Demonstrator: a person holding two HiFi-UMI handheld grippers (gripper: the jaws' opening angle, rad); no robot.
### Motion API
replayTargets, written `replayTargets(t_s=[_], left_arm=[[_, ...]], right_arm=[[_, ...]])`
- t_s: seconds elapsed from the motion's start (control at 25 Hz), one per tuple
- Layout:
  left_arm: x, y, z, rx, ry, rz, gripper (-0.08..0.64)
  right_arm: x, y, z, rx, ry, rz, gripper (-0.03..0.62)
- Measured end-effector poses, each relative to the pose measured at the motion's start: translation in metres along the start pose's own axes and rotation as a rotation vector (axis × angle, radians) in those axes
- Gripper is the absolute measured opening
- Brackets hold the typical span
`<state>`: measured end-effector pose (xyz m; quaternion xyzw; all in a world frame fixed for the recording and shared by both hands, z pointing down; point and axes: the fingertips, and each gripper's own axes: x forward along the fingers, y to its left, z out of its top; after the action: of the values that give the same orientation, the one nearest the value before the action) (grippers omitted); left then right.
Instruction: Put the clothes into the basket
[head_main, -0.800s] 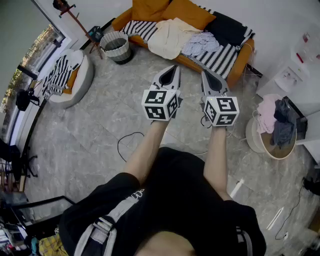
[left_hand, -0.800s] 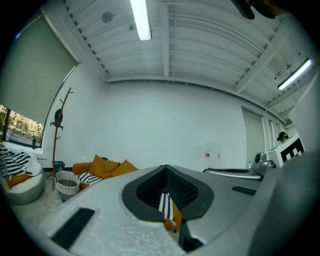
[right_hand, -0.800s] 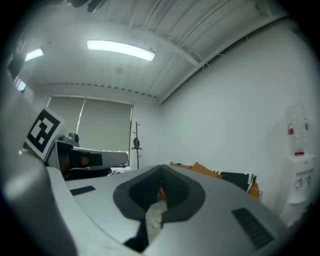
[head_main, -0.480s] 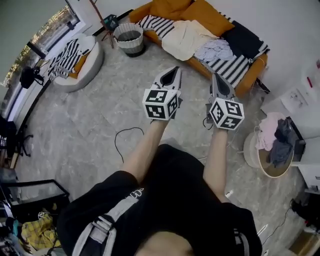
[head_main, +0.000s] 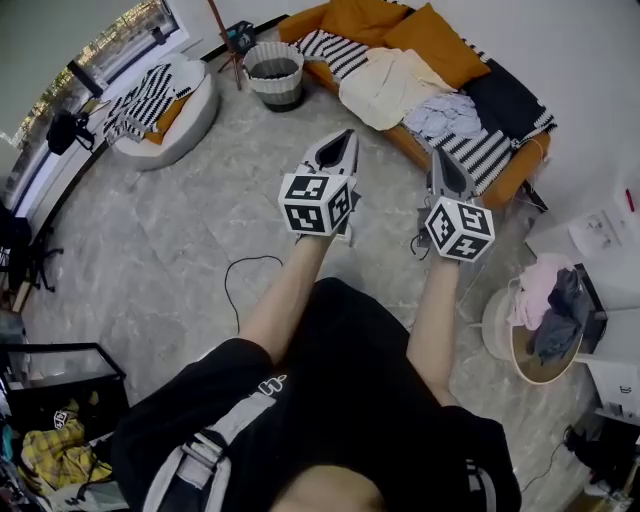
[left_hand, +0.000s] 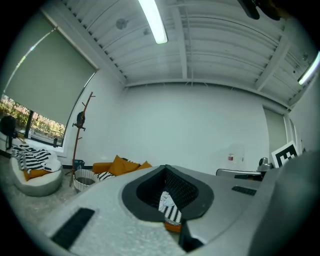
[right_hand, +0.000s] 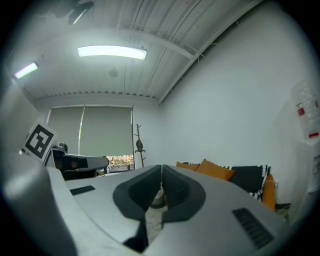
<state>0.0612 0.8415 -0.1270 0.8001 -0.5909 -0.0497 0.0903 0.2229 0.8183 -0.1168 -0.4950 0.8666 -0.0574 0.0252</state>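
Clothes (head_main: 395, 85) lie heaped on the orange sofa (head_main: 303, 19) at 1 o'clock in the head view. The basket (head_main: 275, 93) stands on the floor at 12 o'clock, just beside the sofa. Left gripper (head_main: 346, 134) and right gripper (head_main: 441, 152): jaws closed, nothing held.

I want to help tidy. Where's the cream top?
Head view, upper right: the cream top lies on the orange sofa between a striped cloth and a pale blue garment.
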Motion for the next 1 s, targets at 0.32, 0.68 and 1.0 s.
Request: replayTargets(t_s=[0.32,0.68,1.0], left_arm=[[0.101,0.040,-0.023,-0.008,0.018,-0.029,0.008],[0.320,0.140,-0.048,-0.040,0.143,-0.083,0.009],[0.504,0.220,-0.057,0.013,0.296,-0.173,0.009]], right_arm=[[0.079,-0.060,-0.021,0.004,-0.004,-0.034,0.012],[0.266,-0.140,-0.052,0.058,0.041,-0.096,0.012],[0.456,-0.209,-0.052,0.132,0.072,-0.199,0.012]])
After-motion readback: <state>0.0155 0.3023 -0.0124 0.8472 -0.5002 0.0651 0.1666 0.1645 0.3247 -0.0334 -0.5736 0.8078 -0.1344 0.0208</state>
